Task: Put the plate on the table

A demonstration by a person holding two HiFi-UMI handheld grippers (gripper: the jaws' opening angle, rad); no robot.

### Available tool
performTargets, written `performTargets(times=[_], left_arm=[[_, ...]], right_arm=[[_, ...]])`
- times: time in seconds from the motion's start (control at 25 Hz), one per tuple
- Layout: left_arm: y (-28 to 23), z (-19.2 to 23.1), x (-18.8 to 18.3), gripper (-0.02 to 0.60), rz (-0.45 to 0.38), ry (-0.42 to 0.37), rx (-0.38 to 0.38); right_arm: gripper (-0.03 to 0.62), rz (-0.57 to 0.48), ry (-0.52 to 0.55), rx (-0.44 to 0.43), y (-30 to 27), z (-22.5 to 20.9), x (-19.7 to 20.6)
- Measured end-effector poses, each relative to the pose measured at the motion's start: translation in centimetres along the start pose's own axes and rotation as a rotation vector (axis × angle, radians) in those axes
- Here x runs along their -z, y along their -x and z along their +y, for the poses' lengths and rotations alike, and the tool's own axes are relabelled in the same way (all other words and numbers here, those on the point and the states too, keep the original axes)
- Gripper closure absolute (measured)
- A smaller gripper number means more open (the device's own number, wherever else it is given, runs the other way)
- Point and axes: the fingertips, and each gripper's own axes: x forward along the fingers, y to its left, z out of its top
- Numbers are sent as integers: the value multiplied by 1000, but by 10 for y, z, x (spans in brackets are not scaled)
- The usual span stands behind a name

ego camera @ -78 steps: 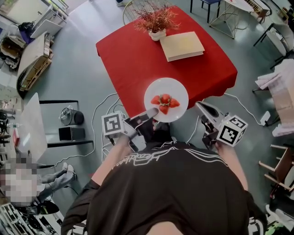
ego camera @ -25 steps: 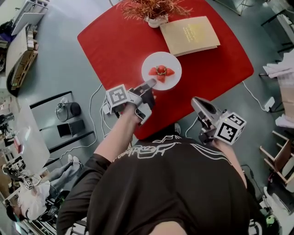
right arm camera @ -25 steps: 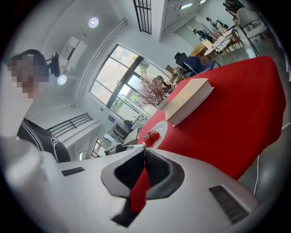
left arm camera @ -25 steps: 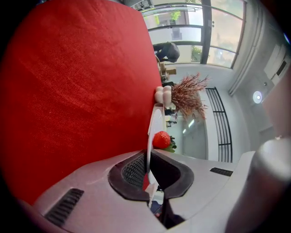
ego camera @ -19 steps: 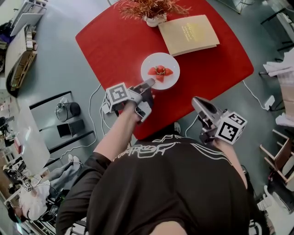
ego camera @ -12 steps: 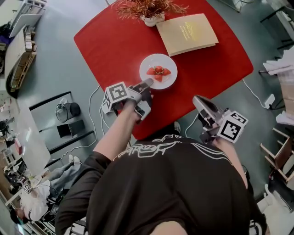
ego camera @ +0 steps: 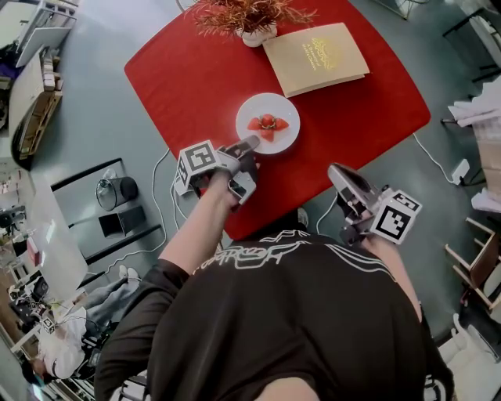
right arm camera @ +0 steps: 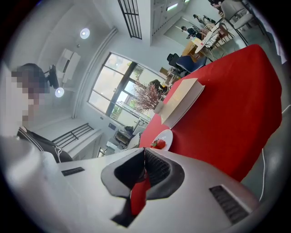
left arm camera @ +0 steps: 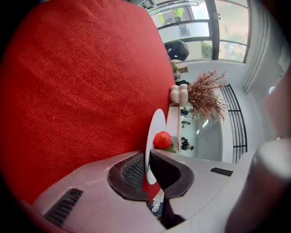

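A white plate [ego camera: 285, 139] with strawberries [ego camera: 268, 124] on it is over the middle of the red table [ego camera: 196, 70]. My left gripper [ego camera: 252, 144] is shut on the plate's near rim. In the left gripper view the plate [left arm camera: 157, 129] shows edge-on between the pads of that gripper [left arm camera: 148, 157], with a strawberry [left arm camera: 162, 139] on top and the red cloth close beneath; I cannot tell whether it touches the cloth. My right gripper [ego camera: 335, 170] hangs off the table's near edge, shut with nothing in it [right arm camera: 144, 154]. Its view shows the plate [right arm camera: 166, 135] farther off.
A tan book [ego camera: 315, 48] lies on the table beyond the plate, and a white vase with reddish dry branches [ego camera: 252, 23] stands at the far edge. Cables and small appliances [ego camera: 117, 192] lie on the grey floor to the left.
The left gripper has carried the plate from the table's near edge in over the table, drifting slightly farther in and left during the last second. The right gripper has stayed put.
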Motion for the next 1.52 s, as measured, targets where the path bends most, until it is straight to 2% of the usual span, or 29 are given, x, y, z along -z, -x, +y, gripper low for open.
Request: performTargets(times=[0.4, 0.52, 0.68, 1.0, 1.12, 1.32, 1.52], left_arm=[[1, 0, 1, 560, -7, -7, -40], [2, -3, 1, 549, -11, -3, -17], [1, -8, 0, 488, -16, -9, 22], [3, -13, 2, 475, -10, -29, 67], [3, -20, 2, 410, -14, -39, 106], [0, -24, 3, 371, -11, -99, 119], [-3, -27, 11, 350, 19, -242, 84]], right_arm=[[586, 1, -7, -3, 6, 1, 5], [586, -4, -16, 1, 12, -1, 5], [586, -10, -37, -5, 16, -2, 7], [586, -14, -46, -18, 19, 2, 10], [586, -15, -51, -10, 21, -1, 13], [586, -5, -50, 2, 23, -4, 18], [586, -2, -50, -1, 25, -3, 21]])
